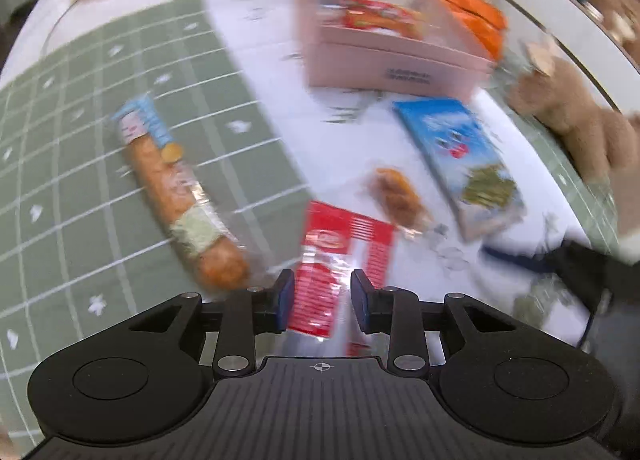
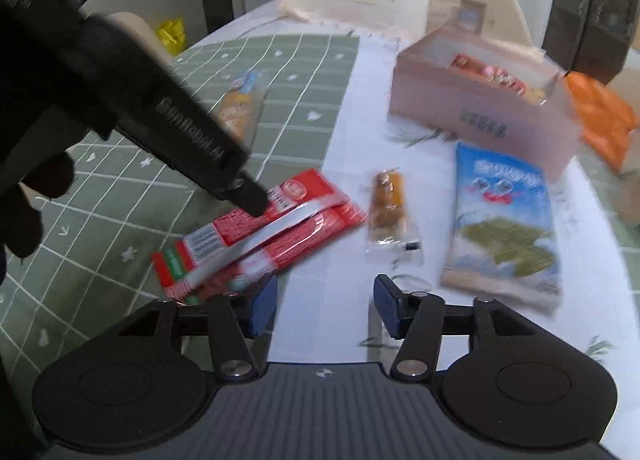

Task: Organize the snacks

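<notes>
The left gripper (image 1: pixel 322 302) straddles the red packet (image 2: pixel 260 232) at lower centre of its view, jaws apart, not yet pinching. The right gripper (image 2: pixel 325 310) hovers released, holding nothing. Next, the left should likely clench and carry it to the pink box (image 2: pixel 480 115) upper right.

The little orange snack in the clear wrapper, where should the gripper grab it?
Probably across the middle of the small orange snack, coming from above. It lies flat and alone on the white cloth, narrow enough for open jaws to straddle its long sides. The clear tail end looks flimsy. The right gripper is nearest and empty.
</notes>
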### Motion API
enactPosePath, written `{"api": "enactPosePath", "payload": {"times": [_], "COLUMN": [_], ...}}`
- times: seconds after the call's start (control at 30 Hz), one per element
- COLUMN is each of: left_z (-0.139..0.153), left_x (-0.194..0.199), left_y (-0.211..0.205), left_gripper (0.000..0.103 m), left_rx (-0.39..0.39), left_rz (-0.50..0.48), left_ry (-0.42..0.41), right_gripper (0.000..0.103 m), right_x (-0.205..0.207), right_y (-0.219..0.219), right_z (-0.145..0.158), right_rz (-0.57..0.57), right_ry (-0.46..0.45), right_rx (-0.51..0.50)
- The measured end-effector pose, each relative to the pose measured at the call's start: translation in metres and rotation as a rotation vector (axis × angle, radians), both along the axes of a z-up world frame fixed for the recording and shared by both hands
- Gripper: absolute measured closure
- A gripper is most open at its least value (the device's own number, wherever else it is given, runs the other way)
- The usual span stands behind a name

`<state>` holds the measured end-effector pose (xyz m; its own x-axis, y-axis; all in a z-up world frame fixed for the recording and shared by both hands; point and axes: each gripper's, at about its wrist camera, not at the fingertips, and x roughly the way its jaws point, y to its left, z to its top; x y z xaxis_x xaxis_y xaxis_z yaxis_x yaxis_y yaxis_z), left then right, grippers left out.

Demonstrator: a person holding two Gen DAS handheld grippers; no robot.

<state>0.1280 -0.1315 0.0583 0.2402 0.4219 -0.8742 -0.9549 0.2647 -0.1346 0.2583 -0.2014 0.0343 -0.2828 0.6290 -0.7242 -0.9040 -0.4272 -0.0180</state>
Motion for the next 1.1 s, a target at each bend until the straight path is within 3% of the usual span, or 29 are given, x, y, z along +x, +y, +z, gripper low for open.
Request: {"api": "enactPosePath", "payload": {"times": [0.13,0.2,0.23,0.27,0.33,0.47,0.53,0.6,0.7,0.8,1.0,1.07,1.1], "left_z": [-0.009,-0.013,-0.015,-0.017,-0.02,-0.01,-0.008,-0.013,-0.021,-0.021,-0.022,-0.022,-0.022], "left_x": [0.037,0.051,0.055,0.059,0.06,0.043,0.033,0.024,0.02,0.027,0.033,0.034,0.034], "left_y": [-0.015,-0.023,-0.025,-0.026,-0.026,-0.024,-0.021,-0.013,-0.006,-0.009,-0.01,-0.011,-0.011], "left_gripper": [0.064,0.054,0.043,0.031,0.02,0.029,0.029,0.031,0.033,0.032,0.032,0.032,0.033], "left_rx": [0.033,0.069,0.074,0.072,0.057,0.062,0.084,0.057,0.019,0.041,0.031,0.019,0.017], "left_rz": [-0.164,-0.215,-0.229,-0.246,-0.281,-0.204,-0.156,-0.127,-0.112,-0.14,-0.16,-0.159,-0.156], "left_ry": [0.154,0.217,0.225,0.223,0.198,0.139,0.175,0.177,0.126,0.142,0.166,0.168,0.167], "right_gripper": [0.032,0.032,0.032,0.032,0.032,0.032,0.032,0.032,0.032,0.032,0.053,0.076,0.081], "right_x": [0.045,0.066,0.076,0.085,0.094,0.084,0.075,0.065,0.048,0.029,-0.005,-0.01,-0.01], "right_y": [0.009,0.015,0.019,0.023,0.024,0.021,0.021,0.025,0.037,0.052,0.087,0.087,0.086], "right_z": [0.008,0.005,0.003,0.0,-0.001,0.004,0.007,0.011,0.014,0.014,-0.004,-0.004,-0.003], "right_rz": [-0.161,-0.238,-0.274,-0.298,-0.332,-0.305,-0.269,-0.221,-0.151,-0.092,-0.043,-0.03,-0.014], "right_ry": [-0.029,-0.022,-0.012,0.002,0.05,0.084,0.083,0.089,0.112,0.129,0.055,0.013,0.009], "right_rx": [0.038,0.019,-0.001,-0.017,-0.041,-0.036,-0.021,-0.011,-0.011,-0.018,-0.092,-0.085,-0.095]}}
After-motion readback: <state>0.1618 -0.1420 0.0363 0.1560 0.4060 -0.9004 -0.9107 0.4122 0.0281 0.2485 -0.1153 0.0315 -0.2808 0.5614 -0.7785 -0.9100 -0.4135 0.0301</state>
